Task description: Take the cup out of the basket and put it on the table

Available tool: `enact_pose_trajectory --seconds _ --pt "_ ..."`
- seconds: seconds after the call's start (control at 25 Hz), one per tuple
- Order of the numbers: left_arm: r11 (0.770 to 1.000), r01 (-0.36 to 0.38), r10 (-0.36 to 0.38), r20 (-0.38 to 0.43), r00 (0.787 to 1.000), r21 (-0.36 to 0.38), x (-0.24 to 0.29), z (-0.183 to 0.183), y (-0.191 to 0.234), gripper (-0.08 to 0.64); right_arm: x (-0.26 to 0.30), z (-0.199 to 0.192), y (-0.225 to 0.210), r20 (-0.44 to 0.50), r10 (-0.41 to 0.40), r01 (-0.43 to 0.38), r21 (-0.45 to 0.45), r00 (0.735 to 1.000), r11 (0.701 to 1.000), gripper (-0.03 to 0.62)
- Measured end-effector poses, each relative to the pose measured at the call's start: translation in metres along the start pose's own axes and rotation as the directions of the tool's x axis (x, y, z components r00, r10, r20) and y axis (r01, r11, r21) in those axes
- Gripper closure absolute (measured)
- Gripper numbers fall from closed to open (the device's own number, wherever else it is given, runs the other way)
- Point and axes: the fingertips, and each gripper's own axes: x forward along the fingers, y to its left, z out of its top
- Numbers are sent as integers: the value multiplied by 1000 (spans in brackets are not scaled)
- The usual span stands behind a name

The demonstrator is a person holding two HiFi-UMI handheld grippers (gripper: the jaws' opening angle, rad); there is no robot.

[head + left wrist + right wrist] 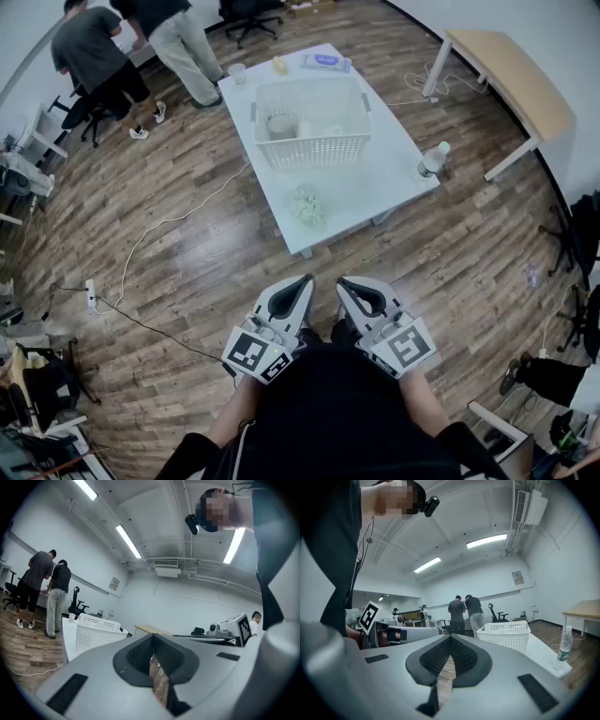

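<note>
The person is holding 2 grippers low and close to the body, well apart from the counter (375, 178). The left gripper (302, 284) is pointing forward. Its jaws are clenching tight together, and nothing is sitting between them. The right gripper (347, 286) is hanging just beside it. Its jaws are clenching together too, and they are not holding anything.

The white basket (314, 145) is standing on the middle of the counter. The cup (280, 126) is sitting inside the basket, at its left end. Some other pale things are lying in there beside it, but they are too small to name.

A bottle (432, 159) is standing at the right corner of the counter, apart from the basket. A pale green bunched-up thing (307, 204) is lying on the near part of the counter, between the basket and the near edge. Another small cup (237, 69) is standing at the far left corner.

Brown wooden floor (187, 253) is showing all around the counter, and a white cable (159, 225) is running across it. A person in a grey top (89, 47) and a person in light trousers (187, 42) are standing past the far left corner of the counter.
</note>
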Motion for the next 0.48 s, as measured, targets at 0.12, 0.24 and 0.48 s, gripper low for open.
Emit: enact_pose_trajectory --seconds 0.12,0.24,0.48 --pt "1000 -7 8 -13 1000 21 5 -6 -8 551 -7 -2 -7 7 -5 5 1 1000 1000 568" --pt "999 -6 7 -31 1000 49 11 -10 -15 551 -13 -3 -17 8 -9 9 5 1000 1000 568" --pt "997 -26 29 -37 999 72 20 -13 -21 551 -18 -9 -33 5 -25 25 25 1000 999 569"
